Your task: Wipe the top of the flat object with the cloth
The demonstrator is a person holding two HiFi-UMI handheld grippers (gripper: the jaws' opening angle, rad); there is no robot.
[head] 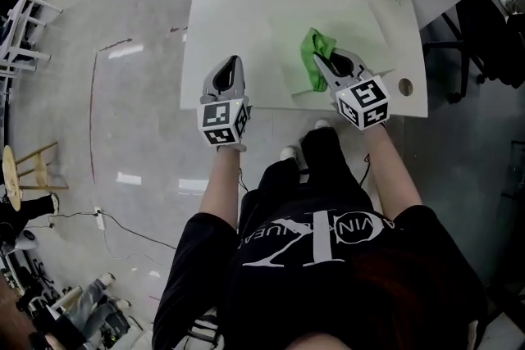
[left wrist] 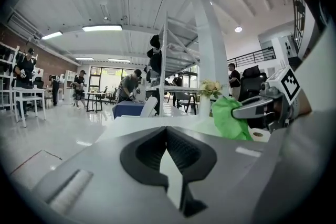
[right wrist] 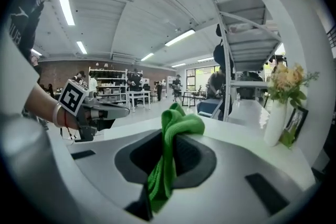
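Right gripper (head: 321,61) fingers pinch the crumpled green cloth (head: 310,46); left gripper (head: 235,61) fingers closed, empty, over the glossy white table (head: 246,4).

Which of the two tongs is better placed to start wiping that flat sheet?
The right tongs: they are shut on the green cloth, right over the flat sheet. The left tongs are shut, empty, and off to the sheet's left.

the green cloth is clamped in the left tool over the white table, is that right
Not quite: it is the right tool that clamps the green cloth over the white table. The right gripper view shows the cloth pinched between its jaws; the left tool is shut on nothing.
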